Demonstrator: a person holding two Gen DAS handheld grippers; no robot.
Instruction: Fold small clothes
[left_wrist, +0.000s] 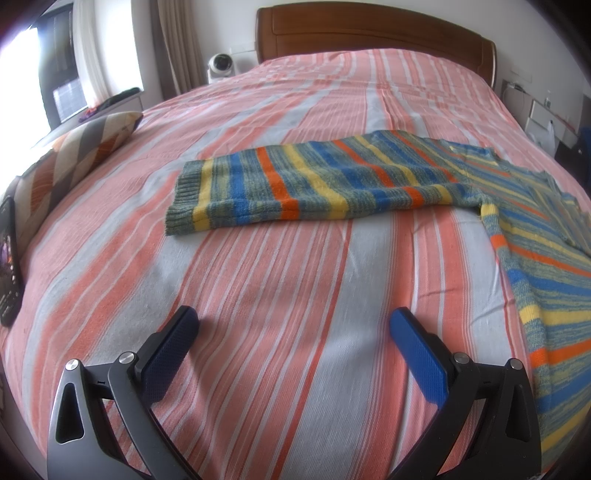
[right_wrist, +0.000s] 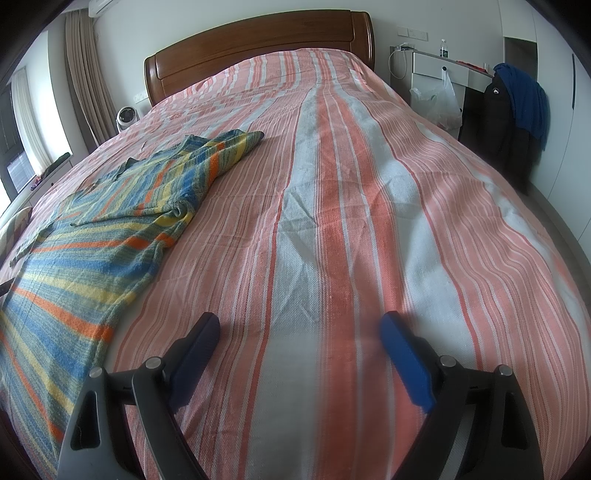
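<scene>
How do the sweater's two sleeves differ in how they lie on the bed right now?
The left-side sleeve lies flat and stretched straight out across the bedspread, cuff squared. The right-side sleeve is folded in over the sweater body, angled toward the headboard and bunched at the shoulder. The first rests on bare bedspread, the second largely on knit. Both share the same blue, yellow and orange stripes; neither is gripped.

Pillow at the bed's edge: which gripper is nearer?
Left. The pillow lies ahead and left of the open left gripper. For the open right gripper, it barely shows at the far left, beyond the sweater.
</scene>
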